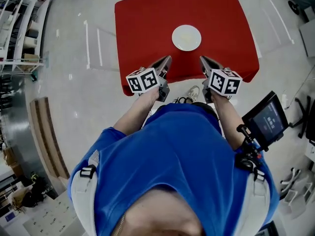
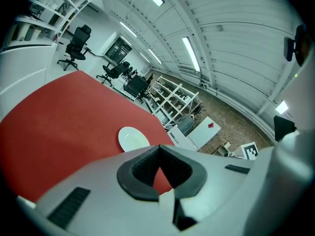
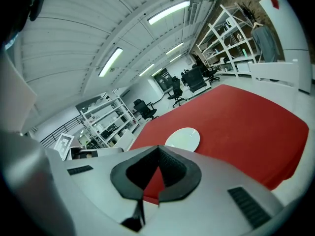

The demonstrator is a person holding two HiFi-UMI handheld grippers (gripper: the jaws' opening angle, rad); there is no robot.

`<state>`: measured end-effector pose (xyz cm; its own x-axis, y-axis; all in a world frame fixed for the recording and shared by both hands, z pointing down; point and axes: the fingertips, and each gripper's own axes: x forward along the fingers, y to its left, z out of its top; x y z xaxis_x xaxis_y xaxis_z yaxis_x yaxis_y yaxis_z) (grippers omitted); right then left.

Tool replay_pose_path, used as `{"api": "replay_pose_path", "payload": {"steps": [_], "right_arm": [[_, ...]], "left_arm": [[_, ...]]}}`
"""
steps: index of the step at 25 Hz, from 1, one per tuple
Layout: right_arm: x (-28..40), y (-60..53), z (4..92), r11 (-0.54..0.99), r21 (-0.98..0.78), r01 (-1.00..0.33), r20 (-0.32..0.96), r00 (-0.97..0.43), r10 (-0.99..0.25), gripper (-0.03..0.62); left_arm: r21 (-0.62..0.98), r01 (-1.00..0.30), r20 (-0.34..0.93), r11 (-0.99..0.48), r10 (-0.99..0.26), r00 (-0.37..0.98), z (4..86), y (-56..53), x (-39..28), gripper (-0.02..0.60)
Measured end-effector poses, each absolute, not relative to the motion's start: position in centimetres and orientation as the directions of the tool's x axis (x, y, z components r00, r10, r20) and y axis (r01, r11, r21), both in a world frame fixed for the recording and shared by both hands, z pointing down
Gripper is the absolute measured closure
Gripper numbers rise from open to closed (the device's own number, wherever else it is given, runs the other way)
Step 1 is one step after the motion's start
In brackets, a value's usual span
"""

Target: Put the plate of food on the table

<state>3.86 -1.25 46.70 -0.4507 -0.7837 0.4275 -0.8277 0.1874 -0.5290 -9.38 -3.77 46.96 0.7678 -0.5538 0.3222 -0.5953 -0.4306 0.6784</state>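
A white round plate (image 1: 186, 37) lies on the red-covered table (image 1: 147, 23), near its front middle; I cannot make out food on it. My left gripper (image 1: 168, 59) hangs over the table's front edge, left of and nearer than the plate, shut with nothing between its pads. My right gripper (image 1: 202, 59) mirrors it on the right, also shut and holding nothing. In the left gripper view the plate (image 2: 133, 138) lies just beyond the closed left gripper (image 2: 158, 146). In the right gripper view the plate (image 3: 183, 139) sits past the closed right gripper (image 3: 158, 147).
White shelving (image 1: 19, 23) stands at the far left and a wooden bench (image 1: 47, 141) by the wall. A dark screen (image 1: 268, 119) hangs at the person's right side. Office chairs (image 2: 76, 45) and more shelves (image 3: 98, 114) stand beyond the table.
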Motion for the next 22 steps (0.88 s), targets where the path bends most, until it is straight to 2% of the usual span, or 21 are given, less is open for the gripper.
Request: {"api": "replay_pose_path", "payload": {"steps": [8,12,22], "right_arm": [[2.5,-0.4,44.7,0.204,-0.525,-0.827,0.404,-0.453,-0.795,0.592],[1.8,3.6,45.0,0.198,-0.522,-0.830,0.402,-0.444,-0.800,0.592],[2.1,1.4,44.1,0.206,-0.505,-0.838,0.393,-0.436,-0.810,0.592]], "left_arm": [[0.665,-0.599,0.321,-0.445,-0.554,0.768,45.1,-3.5,-10.3,0.574],[0.671,-0.574,0.296,-0.469,-0.541,0.787,44.6,0.2,-10.3,0.574],[0.665,-0.575,0.294,-0.477,-0.540,0.789,43.9,-2.6,-10.1,0.574]]}}
